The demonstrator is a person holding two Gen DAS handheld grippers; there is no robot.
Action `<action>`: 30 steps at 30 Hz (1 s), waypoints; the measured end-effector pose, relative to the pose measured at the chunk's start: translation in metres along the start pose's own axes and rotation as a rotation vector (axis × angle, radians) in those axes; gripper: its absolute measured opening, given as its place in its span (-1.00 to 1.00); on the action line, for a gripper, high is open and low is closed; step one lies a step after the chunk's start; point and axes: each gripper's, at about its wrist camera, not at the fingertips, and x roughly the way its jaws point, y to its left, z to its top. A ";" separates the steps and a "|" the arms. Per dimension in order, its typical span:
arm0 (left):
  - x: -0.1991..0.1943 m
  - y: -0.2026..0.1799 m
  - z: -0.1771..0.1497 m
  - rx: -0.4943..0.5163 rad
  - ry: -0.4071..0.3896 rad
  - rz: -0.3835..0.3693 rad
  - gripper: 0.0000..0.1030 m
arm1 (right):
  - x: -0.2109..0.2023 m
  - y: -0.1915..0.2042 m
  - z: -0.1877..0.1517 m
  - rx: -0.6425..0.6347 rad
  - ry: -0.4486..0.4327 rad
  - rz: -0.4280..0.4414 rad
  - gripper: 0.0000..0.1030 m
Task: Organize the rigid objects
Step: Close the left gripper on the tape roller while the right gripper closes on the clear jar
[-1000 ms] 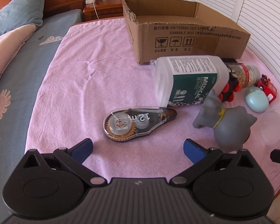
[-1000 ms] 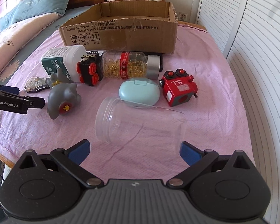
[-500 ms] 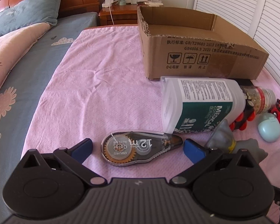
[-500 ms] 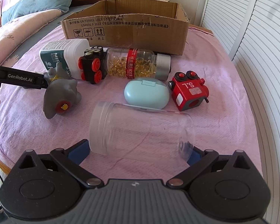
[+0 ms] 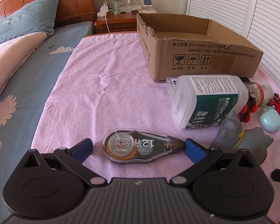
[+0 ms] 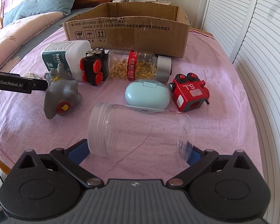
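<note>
box (image 6: 125, 33) behind bottles | jar (image 6: 140, 130) before case (image 6: 147, 95)

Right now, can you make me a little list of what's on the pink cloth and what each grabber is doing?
box: open cardboard box, at the back of the cloth
left gripper: open, fingers on either side of the tape roller
right gripper: open, fingers around the clear jar, which lies on its side
toys: grey animal, black train, red train
other: pill bottle, white bottle, blue case
</note>
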 end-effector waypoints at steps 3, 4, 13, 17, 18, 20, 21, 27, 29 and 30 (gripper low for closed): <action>0.000 0.001 -0.001 0.019 -0.010 -0.015 1.00 | 0.000 0.000 0.000 0.001 -0.002 -0.001 1.00; 0.000 0.001 -0.001 0.026 -0.012 -0.022 1.00 | 0.000 0.000 0.000 0.001 -0.004 -0.001 1.00; -0.001 -0.003 0.002 0.058 0.007 -0.051 0.96 | 0.003 0.001 0.002 0.006 -0.011 -0.003 1.00; -0.003 -0.010 0.000 0.063 0.005 -0.054 0.93 | 0.004 0.002 0.005 0.007 -0.006 -0.004 1.00; -0.003 -0.011 0.000 0.057 0.007 -0.051 0.93 | 0.005 0.003 0.006 0.008 -0.004 -0.004 1.00; -0.002 -0.013 0.001 0.058 0.005 -0.051 0.93 | 0.006 0.003 0.008 0.008 0.003 -0.004 1.00; -0.002 -0.013 0.001 0.056 0.005 -0.051 0.93 | 0.007 0.004 0.010 0.008 0.009 -0.005 1.00; 0.000 -0.014 0.002 0.035 -0.003 -0.038 0.93 | 0.008 0.008 0.017 0.003 0.039 -0.033 1.00; -0.001 -0.014 0.001 0.038 -0.010 -0.040 0.93 | 0.007 0.011 0.019 -0.011 0.037 -0.047 1.00; -0.001 -0.014 0.000 0.039 -0.012 -0.042 0.93 | 0.006 0.011 0.020 -0.012 0.032 -0.052 1.00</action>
